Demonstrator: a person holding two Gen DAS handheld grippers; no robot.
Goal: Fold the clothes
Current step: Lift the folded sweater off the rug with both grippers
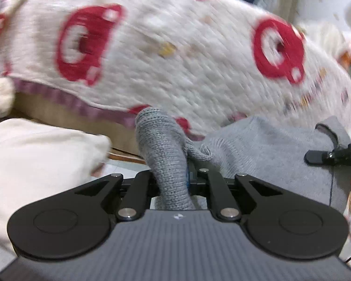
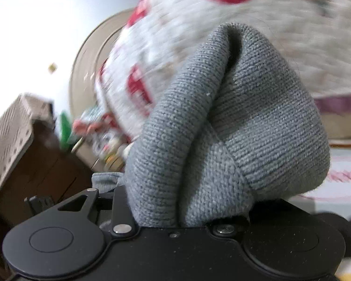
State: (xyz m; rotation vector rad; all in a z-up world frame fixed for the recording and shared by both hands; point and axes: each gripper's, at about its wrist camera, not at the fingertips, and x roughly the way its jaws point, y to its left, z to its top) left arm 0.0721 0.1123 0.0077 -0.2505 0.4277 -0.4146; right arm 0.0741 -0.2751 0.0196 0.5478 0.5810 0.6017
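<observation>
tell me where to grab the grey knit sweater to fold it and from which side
Grip the grey knit sweater at its edges, one bunched fold per gripper, coming in from the near side. Both sets of jaws already pinch such folds: the left gripper a narrow ridge, the right gripper a thicker bunch.

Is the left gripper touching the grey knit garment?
Touching. The left wrist view shows the grey knit garment pinched in the closed left gripper.

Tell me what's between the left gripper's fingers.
A bunched fold of the grey knit garment sits in the left gripper, seen in the left wrist view.
</observation>
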